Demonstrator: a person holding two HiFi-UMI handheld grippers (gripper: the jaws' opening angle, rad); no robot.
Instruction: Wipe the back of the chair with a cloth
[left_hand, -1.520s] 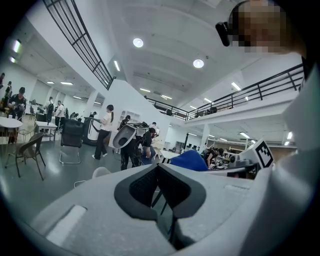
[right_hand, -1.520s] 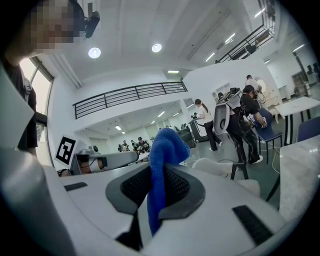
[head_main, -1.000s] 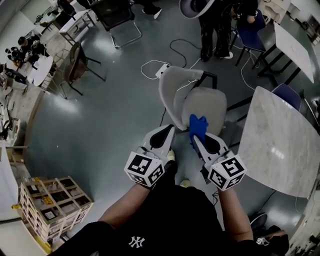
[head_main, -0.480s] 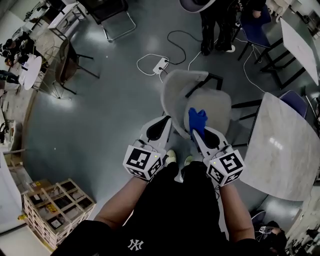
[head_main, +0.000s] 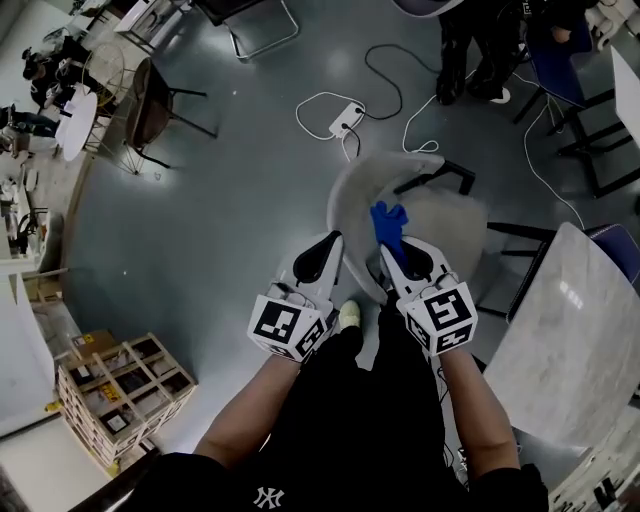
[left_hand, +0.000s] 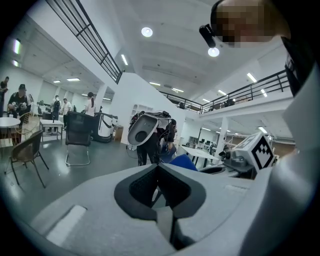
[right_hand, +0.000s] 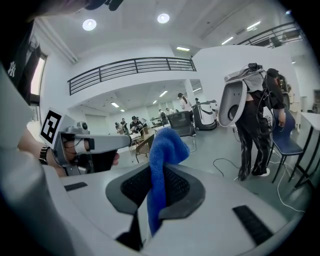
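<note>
Chair back curves just ahead of both grippers. Right gripper pinches a blue cloth, seemingly touching its top edge. Left gripper has its jaws pressed together, empty.

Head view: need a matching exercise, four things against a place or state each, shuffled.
Things:
1. blue cloth
2. left gripper
3. white power strip
4. marble-topped table

Place or state:
A. on the grey floor beyond the pale grey plastic chair
B. shut, nothing between its jaws
C. clamped in the right gripper
D. at the head view's right edge

Pairs: 1-C, 2-B, 3-A, 4-D
</note>
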